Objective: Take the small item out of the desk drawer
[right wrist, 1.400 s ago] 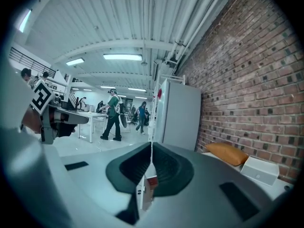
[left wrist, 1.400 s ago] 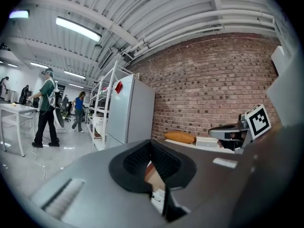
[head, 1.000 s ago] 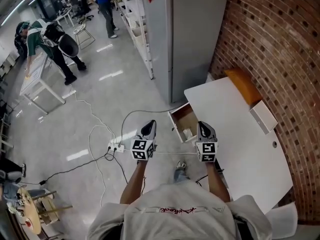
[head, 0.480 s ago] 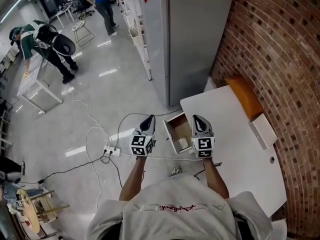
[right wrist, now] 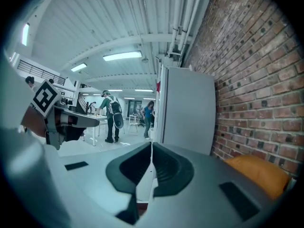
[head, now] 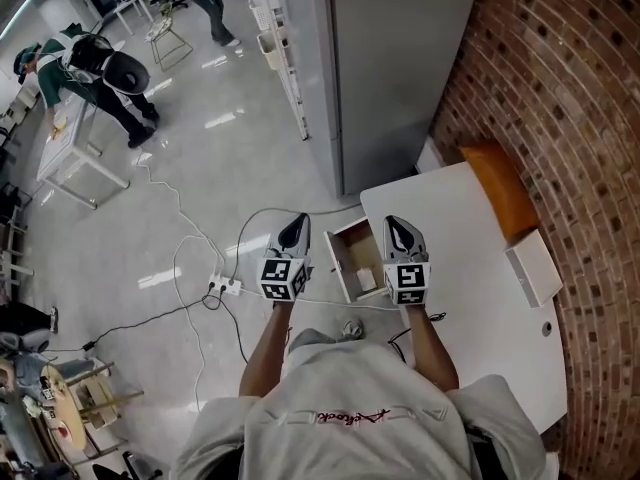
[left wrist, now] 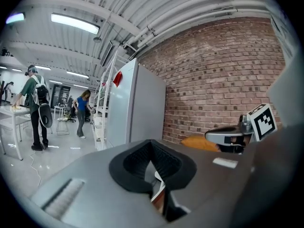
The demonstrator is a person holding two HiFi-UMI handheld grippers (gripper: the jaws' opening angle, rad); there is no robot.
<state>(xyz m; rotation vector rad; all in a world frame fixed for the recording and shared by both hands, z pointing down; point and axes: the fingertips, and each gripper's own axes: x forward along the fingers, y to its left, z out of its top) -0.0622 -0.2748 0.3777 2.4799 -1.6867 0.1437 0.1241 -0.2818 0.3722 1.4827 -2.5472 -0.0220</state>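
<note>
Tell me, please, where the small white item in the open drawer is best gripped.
Probably from above, across its sides: the small white item lies low in the near corner of the drawer, walled in, so only its top is free. The right gripper, shut, is closest.

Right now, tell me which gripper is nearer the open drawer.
Right. The right gripper hangs along the open drawer's right edge, by the desk; the left gripper is over the floor, clear of the drawer's left side.
</note>
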